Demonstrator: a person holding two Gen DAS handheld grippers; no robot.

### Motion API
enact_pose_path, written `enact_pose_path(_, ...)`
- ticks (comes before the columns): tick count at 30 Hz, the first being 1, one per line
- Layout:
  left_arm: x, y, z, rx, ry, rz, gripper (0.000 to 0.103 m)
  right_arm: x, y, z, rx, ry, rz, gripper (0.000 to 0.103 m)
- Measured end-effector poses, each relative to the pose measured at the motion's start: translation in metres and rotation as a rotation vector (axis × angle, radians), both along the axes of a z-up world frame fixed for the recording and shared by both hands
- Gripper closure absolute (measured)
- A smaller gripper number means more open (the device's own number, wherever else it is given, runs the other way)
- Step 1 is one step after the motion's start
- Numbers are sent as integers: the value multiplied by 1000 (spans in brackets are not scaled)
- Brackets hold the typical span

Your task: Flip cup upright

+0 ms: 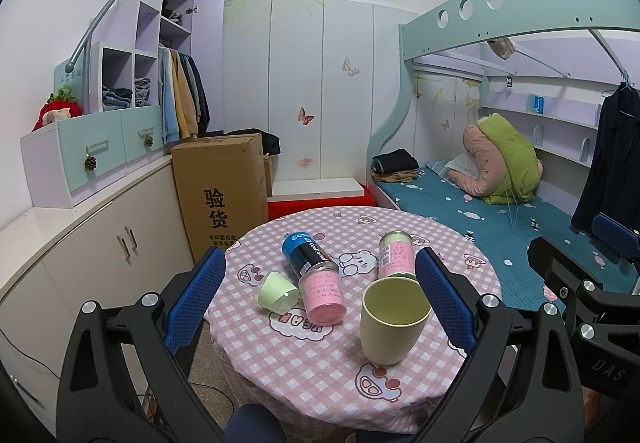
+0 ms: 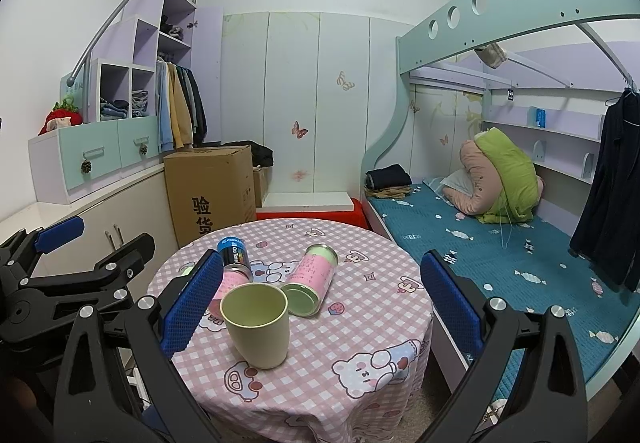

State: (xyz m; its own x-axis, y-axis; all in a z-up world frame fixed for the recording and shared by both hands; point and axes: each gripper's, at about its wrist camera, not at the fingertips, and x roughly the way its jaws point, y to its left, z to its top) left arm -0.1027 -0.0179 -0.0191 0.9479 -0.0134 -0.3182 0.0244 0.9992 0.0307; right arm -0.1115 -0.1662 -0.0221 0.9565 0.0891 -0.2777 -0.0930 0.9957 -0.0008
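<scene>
A pale yellow-green cup stands upright, mouth up, on the round table with the pink checked cloth; it also shows in the right wrist view. A smaller light green cup lies on its side to the left. My left gripper is open, its blue fingers either side of the cups, holding nothing. My right gripper is open and empty, with the upright cup near its left finger.
Two pink cans and a blue can lie on the table beyond the cups. A cardboard box and cabinets stand to the left, a bunk bed to the right.
</scene>
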Motion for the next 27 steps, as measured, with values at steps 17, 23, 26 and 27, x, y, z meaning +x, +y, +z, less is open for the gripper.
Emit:
enact_pose_path(17,-1,2,0,0,-4,1,7,0,-1,1,-1,-3,-1,8)
enact_pose_path(23,-3,2,3,6,-8,9,7,0,-1,1,-1,-1,-1,8)
enact_pose_path(26,-3,2,3,4,-6,8,7,-1,-1,1,-1,-2,-1,8)
enact_pose_path(27,-3,3,4,5,-8,9,7,-1,-1,1,-2,-2,-1,8)
